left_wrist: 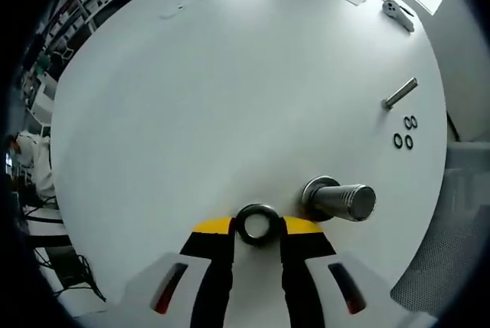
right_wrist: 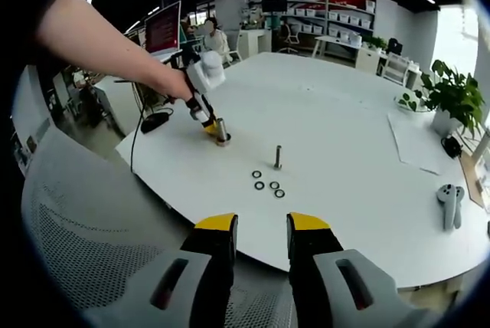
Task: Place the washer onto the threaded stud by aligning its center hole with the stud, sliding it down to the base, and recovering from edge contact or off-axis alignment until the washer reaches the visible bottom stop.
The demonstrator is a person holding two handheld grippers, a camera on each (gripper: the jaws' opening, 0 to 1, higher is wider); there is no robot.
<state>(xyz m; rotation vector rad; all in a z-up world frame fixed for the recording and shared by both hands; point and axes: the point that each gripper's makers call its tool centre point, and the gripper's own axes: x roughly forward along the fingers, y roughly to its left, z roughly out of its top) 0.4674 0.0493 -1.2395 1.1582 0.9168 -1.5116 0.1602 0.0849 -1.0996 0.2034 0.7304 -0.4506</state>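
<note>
Left gripper [left_wrist: 256,228] pinches washer [left_wrist: 256,224] beside stud [left_wrist: 341,200] (hole not yet aligned); right gripper [right_wrist: 260,228] idles, jaws apart.

big round white table [left_wrist: 199,90] | dark shiny metal ring washer [left_wrist: 256,224] between yellow-tipped black jaws of the left gripper [left_wrist: 256,230] | grey ribbed metal stud [left_wrist: 341,199] just beside it | small black rings [left_wrist: 404,135] further off | right gripper [right_wrist: 262,228] same yellow-black combo, white body | grey mesh chair [right_wrist: 92,244]
</note>
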